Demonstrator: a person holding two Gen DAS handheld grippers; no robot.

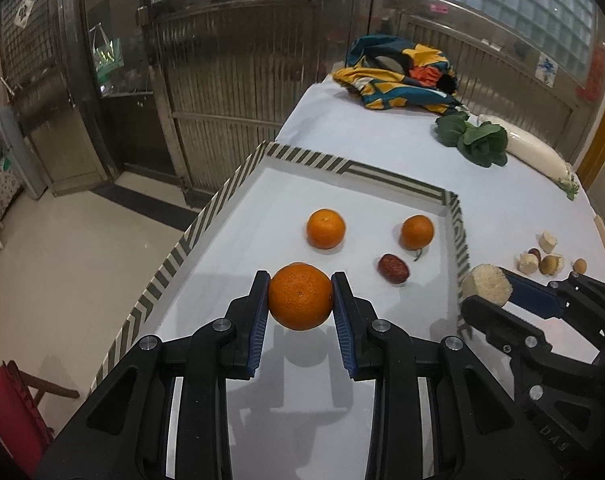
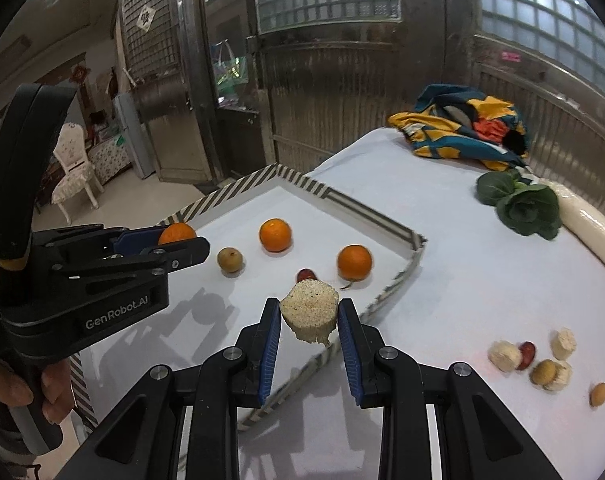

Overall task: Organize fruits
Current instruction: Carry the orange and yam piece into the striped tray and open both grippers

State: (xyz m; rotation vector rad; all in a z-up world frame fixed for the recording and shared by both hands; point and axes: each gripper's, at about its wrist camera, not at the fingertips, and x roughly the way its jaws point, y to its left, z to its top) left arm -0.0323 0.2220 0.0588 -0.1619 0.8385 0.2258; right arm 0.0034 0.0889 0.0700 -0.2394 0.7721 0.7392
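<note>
My left gripper [image 1: 301,294] is shut on an orange [image 1: 300,296], held above the white floor of the striped-rimmed tray [image 1: 358,167]. Two more oranges [image 1: 325,228] [image 1: 417,232] and a red date [image 1: 393,268] lie in the tray. My right gripper [image 2: 309,316] is shut on a pale, rough cut chunk [image 2: 309,314] over the tray's near right rim. In the right wrist view the left gripper [image 2: 182,246] with its orange [image 2: 176,233] is at the left, beside a small brown fruit [image 2: 230,259].
Outside the tray at the right lie several pale chunks, a date and small brown fruits [image 2: 542,360]. Leafy greens [image 2: 522,204], a white radish [image 2: 590,228] and a colourful cloth [image 2: 462,128] sit farther back. The table's left edge drops to the floor; a hand [image 2: 18,396] holds the left gripper.
</note>
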